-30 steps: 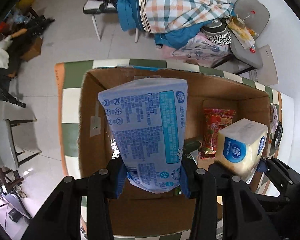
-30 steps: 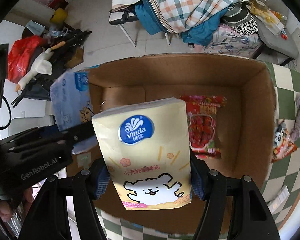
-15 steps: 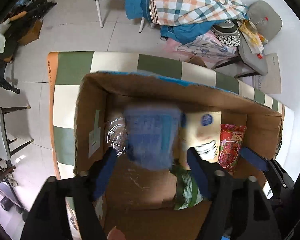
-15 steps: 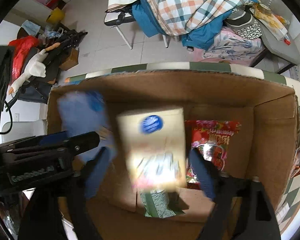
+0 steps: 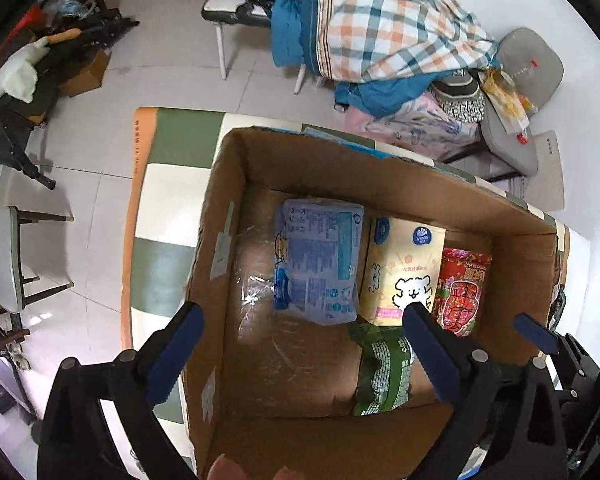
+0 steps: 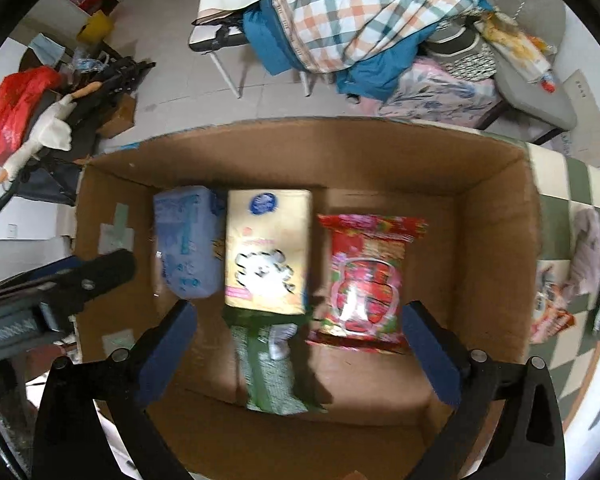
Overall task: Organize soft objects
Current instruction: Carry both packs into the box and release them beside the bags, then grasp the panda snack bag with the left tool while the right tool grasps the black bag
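Observation:
An open cardboard box [image 5: 236, 184] [image 6: 496, 216] stands on a green-and-white checked table. Inside lie a blue tissue pack [image 5: 316, 264] [image 6: 186, 240], a yellow tissue pack with a dog drawing [image 5: 400, 268] [image 6: 268, 248], a red snack bag [image 5: 462, 288] [image 6: 364, 280] and a green packet [image 5: 384, 368] [image 6: 268, 368]. My left gripper [image 5: 304, 320] is open and empty above the box's near left part. My right gripper [image 6: 300, 316] is open and empty above the box's near side. The left gripper also shows at the left edge of the right wrist view [image 6: 60, 284].
The checked tablecloth [image 5: 168, 184] [image 6: 568, 184] surrounds the box. A snack bag [image 6: 548, 308] and a grey cloth [image 6: 588, 248] lie on the table right of it. Chairs piled with plaid bedding [image 5: 380, 36] stand behind. Clutter [image 6: 40, 120] lies on the floor at left.
Both grippers opened and let go of their tissue packs, which now lie side by side in the box. Both grippers have pulled back and up.

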`<state>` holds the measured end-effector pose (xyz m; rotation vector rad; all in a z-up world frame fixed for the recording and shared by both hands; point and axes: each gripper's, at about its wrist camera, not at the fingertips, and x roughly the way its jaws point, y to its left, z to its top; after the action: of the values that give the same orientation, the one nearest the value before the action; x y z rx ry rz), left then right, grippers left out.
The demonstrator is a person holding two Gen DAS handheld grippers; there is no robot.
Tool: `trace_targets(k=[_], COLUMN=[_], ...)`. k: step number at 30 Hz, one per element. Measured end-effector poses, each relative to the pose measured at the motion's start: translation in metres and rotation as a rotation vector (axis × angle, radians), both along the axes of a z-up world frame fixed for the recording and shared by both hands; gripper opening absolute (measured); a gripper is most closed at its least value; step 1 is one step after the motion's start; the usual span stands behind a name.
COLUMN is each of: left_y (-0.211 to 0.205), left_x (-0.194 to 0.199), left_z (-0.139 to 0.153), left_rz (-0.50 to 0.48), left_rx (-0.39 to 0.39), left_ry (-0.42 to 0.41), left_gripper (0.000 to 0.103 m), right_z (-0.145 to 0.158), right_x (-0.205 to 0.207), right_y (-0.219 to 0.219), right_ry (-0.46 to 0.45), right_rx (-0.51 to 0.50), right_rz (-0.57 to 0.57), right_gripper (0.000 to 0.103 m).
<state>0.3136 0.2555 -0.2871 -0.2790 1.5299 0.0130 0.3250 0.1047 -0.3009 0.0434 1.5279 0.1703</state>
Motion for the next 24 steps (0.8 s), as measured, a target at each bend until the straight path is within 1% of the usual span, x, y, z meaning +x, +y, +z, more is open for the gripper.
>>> trace_targets(k=[4,8,14,19,21,24], left_y=[-0.010,-0.018,-0.028,-0.038,-0.041,-0.045], left_x=[-0.016,-0.034,-0.070,-0.102,-0.115,-0.136], left_z=[0.011,0.023,0.048,0.074,0.083,0.098], left_rz=[-0.030,-0.039,-0.035,-0.045,-0.049,-0.052], left_rx=[0.041,0.057,0.099,0.137,0.127,0.132], left_ry=[-0.036,-0.068,-0.163,-0.231,-0.253,-0.284], left_gripper=[0.102,0.102,0.102,0.102,0.102,0.102], right_z=[0.004,0.012,0.030,0.052,0.066,0.089], right_x=[-0.014,-0.032,-0.072,-0.105,-0.118,-0.138], right_y=[-0.006,-0.012,-0.025,-0.037,-0.042,-0.049], right_ry=[0.000,-0.016,-0.097,-0.146,-0.164,-0.200], right_rx=[-0.023,-0.046,-0.108,-0.111,-0.096,-0.078], right_rz=[0.010,0.027,0.023,0.036,0.037,0.033], right_gripper=[0.103,0.103,0.103,0.103,0.103,0.103])
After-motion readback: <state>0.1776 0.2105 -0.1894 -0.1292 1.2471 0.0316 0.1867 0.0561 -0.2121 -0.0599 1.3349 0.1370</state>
